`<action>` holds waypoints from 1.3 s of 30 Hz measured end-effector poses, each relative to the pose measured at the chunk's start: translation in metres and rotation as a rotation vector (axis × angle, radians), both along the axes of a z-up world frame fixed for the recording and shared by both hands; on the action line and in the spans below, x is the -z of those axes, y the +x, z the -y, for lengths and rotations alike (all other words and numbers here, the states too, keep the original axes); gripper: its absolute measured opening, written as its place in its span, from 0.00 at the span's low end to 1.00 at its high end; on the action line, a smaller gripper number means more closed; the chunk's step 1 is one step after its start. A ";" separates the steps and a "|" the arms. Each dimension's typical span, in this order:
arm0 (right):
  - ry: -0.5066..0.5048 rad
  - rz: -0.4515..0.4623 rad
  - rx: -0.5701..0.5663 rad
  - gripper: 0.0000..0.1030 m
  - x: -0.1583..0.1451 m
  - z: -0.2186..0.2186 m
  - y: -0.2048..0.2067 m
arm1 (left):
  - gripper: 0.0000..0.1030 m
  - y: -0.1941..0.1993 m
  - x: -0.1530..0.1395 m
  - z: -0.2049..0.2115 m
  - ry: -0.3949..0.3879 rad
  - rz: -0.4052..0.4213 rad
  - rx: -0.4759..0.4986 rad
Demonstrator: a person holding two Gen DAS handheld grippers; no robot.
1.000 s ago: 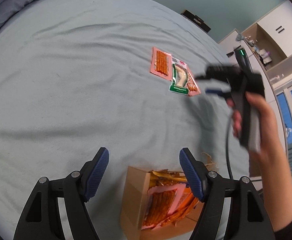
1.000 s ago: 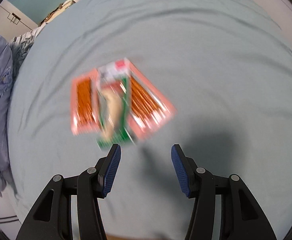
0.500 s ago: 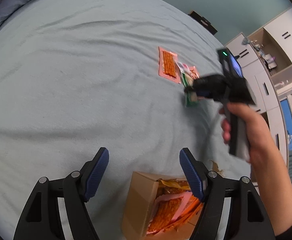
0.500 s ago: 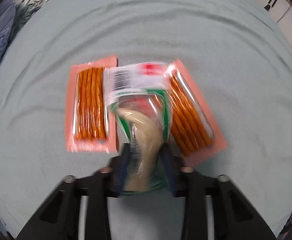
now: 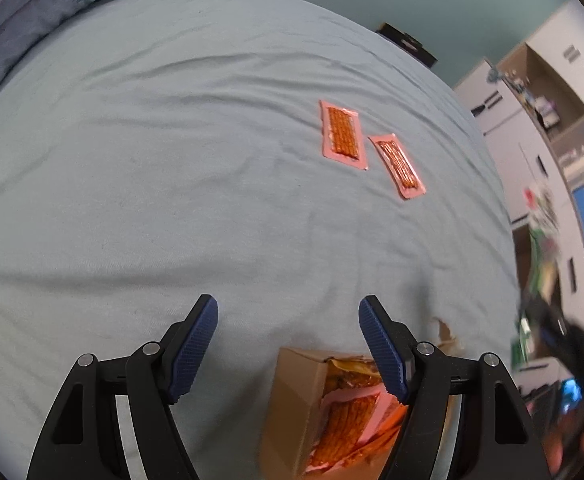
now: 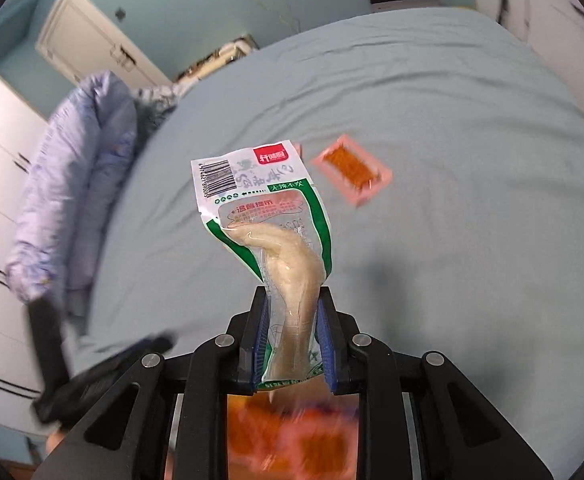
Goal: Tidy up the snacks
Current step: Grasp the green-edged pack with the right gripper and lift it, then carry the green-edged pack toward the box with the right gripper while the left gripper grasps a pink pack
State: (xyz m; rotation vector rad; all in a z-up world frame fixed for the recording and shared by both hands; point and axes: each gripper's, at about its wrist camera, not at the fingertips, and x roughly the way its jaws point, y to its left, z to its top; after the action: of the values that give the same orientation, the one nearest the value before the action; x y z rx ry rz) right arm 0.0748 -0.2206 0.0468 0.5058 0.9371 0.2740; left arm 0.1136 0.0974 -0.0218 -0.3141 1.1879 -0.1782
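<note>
My right gripper is shut on a green-and-white chicken-foot snack packet and holds it up above the bed. In the left wrist view that packet and the right gripper are a blur at the far right. My left gripper is open and empty above a cardboard box filled with orange snack packets. Two pink packets of orange sticks lie on the bed further out; one also shows in the right wrist view.
The bed is covered with a light blue sheet. A crumpled lavender duvet lies at the bed's left side. White cabinets stand past the right edge. The left gripper's handle shows blurred at lower left.
My right gripper closed on the chicken-foot packet, lifted it off the two pink packets and swung back toward the box. The left gripper stayed open and barely moved.
</note>
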 end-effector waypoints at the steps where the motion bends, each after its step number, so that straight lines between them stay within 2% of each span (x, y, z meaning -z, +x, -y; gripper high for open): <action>1: 0.022 0.006 0.006 0.20 0.003 0.002 -0.017 | 0.71 -0.002 0.000 0.004 0.028 0.006 0.015; 4: 0.063 0.043 0.037 0.20 0.008 0.011 -0.059 | 0.71 -0.003 0.005 0.009 0.093 0.004 0.043; 6: 0.077 0.059 0.040 0.20 0.015 0.016 -0.068 | 0.71 -0.004 0.008 0.010 0.110 -0.009 0.047; 8: 0.087 0.054 0.044 0.20 0.032 0.024 -0.068 | 0.71 -0.002 0.011 0.009 0.110 -0.013 0.040; 12: 0.091 0.038 0.036 0.20 0.043 0.035 -0.055 | 0.71 0.013 0.008 0.010 0.123 -0.017 0.031; 14: 0.080 0.039 0.038 0.20 0.039 0.034 -0.048 | 0.72 0.032 0.002 0.018 0.156 -0.009 0.067; 16: 0.090 0.048 0.039 0.20 0.044 0.040 -0.046 | 0.74 0.057 -0.001 0.032 0.220 -0.021 0.102; 20: 0.158 0.002 0.061 0.20 0.062 0.044 -0.034 | 0.76 0.117 0.003 0.065 0.196 -0.059 0.166; 25: 0.197 0.006 0.077 0.20 0.054 0.055 -0.028 | 0.75 0.197 0.041 0.105 0.220 -0.123 0.116; 31: 0.171 0.028 0.084 0.20 0.051 0.060 -0.033 | 0.75 0.252 0.084 0.117 0.228 -0.226 0.032; 32: 0.182 0.022 0.083 0.20 0.052 0.061 -0.033 | 0.76 0.258 0.089 0.117 0.248 -0.231 0.023; 34: 0.199 0.007 0.084 0.20 0.056 0.062 -0.033 | 0.79 0.263 0.090 0.120 0.280 -0.191 0.024; 35: 0.198 0.002 0.084 0.20 0.058 0.063 -0.031 | 0.76 0.264 0.091 0.124 0.308 -0.184 0.041; 37: 0.192 -0.008 0.082 0.20 0.061 0.062 -0.027 | 0.57 0.263 0.090 0.125 0.304 -0.185 0.037; 38: 0.193 -0.011 0.081 0.20 0.061 0.061 -0.026 | 0.35 0.261 0.087 0.124 0.291 -0.189 0.026; 39: 0.198 -0.017 0.078 0.20 0.062 0.060 -0.024 | 0.33 0.260 0.084 0.122 0.279 -0.197 0.020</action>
State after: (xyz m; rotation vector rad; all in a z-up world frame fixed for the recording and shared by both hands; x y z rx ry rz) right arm 0.0503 -0.2811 -0.0147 0.7259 0.9091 0.2934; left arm 0.3739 -0.0247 -0.1054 -0.0761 1.3926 0.0030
